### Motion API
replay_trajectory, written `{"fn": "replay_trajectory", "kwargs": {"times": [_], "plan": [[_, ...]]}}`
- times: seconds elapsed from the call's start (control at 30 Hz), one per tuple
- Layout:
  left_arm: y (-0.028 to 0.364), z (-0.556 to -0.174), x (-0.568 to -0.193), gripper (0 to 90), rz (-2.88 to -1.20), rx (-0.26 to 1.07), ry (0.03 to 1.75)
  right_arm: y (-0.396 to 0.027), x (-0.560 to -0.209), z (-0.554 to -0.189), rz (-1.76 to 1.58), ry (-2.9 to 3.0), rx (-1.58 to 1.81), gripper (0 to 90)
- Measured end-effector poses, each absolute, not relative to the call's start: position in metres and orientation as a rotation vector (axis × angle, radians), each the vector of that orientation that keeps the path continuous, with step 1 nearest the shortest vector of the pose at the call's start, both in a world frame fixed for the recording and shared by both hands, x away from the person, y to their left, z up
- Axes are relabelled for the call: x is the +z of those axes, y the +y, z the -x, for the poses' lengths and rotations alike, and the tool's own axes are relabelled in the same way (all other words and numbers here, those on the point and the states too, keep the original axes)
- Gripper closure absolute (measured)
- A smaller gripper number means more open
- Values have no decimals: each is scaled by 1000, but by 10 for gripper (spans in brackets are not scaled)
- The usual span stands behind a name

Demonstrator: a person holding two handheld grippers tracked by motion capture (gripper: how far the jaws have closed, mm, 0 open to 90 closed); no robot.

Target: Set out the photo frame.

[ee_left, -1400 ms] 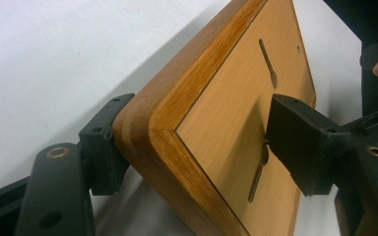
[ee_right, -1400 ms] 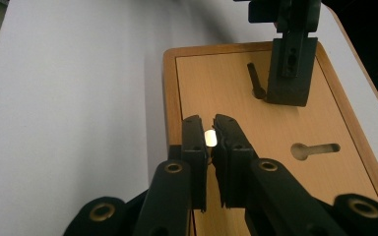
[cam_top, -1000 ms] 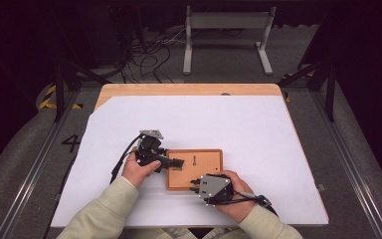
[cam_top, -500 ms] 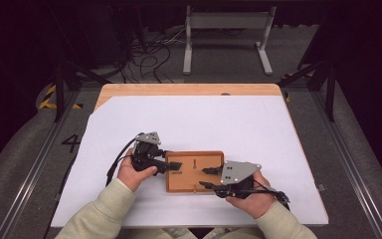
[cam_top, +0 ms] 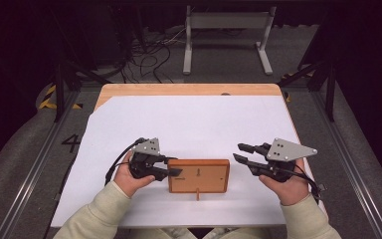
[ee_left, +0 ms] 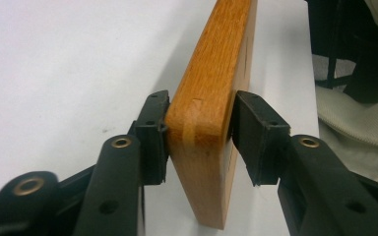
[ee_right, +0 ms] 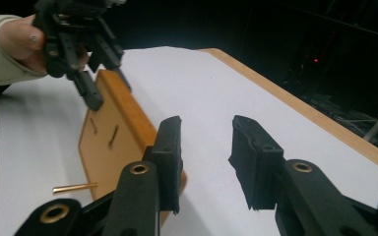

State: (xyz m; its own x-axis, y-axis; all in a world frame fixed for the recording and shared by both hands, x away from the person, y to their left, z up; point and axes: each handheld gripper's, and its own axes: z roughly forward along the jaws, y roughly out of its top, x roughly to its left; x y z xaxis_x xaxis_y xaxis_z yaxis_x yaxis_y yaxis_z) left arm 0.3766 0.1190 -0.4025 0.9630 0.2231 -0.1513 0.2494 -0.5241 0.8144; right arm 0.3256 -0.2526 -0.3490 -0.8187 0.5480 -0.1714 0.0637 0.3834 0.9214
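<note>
From the high view we see a wooden board (cam_top: pixel 199 176) lying on the white sheet (cam_top: pixel 194 124) that covers the table (cam_top: pixel 189 89), near the table's 6 o'clock edge and about midway between the two hands. The left claw (cam_top: pixel 173 172) meets the board at its 9 o'clock end, and in the left gripper view we see its two black jaws pressed against opposite faces of the board's (ee_left: pixel 211 98) short end, closed upon the wood with a pale inlaid strip showing on the edge between them. The left hand (cam_top: pixel 129 177) wraps the gripper body from below, its pale sleeve (cam_top: pixel 97 216) coming in at 7 o'clock. The right claw (cam_top: pixel 242 152) sits apart from the board at its 3 o'clock side, jaws pointing toward 9 o'clock; in the right gripper view we see them (ee_right: pixel 206 157) spread well apart with nothing between them, only white sheet beyond. The right hand (cam_top: pixel 283 184) holds that gripper from beneath. A small brass pin (cam_top: pixel 197 194) juts from the board's 6 o'clock edge; in the right gripper view it (ee_right: pixel 74 187) lies beside the board (ee_right: pixel 113 142), and two dark slots mark the board's top face. Whether the pin is fixed in the wood or only touching it, we cannot tell.
</note>
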Motion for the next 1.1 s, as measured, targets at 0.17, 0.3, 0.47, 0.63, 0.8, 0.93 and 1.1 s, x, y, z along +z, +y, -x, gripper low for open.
{"fn": "replay_trajectory", "kwargs": {"times": [0.17, 0.3, 0.47, 0.63, 0.8, 0.93, 1.1], "plan": [[112, -365, -399, 631, -2161, 35, 258, -262, -350, -331, -571, 2171, 1433, 642], [106, -356, -397, 665, -2183, 108, 212, -268, -351, -336, -598, 2158, 1430, 641], [103, -353, -396, 691, -2188, 150, 201, -269, -354, -338, -615, 2161, 1428, 636], [103, -351, -396, 694, -2194, 157, 174, -269, -358, -340, -633, 2170, 1423, 629], [102, -350, -396, 690, -2193, 141, 155, -269, -360, -340, -642, 2174, 1417, 621], [102, -349, -396, 653, -2190, 65, 124, -271, -360, -341, -652, 2171, 1417, 614], [100, -346, -397, 630, -2200, 2, 84, -272, -360, -341, -659, 2171, 1414, 612]]}}
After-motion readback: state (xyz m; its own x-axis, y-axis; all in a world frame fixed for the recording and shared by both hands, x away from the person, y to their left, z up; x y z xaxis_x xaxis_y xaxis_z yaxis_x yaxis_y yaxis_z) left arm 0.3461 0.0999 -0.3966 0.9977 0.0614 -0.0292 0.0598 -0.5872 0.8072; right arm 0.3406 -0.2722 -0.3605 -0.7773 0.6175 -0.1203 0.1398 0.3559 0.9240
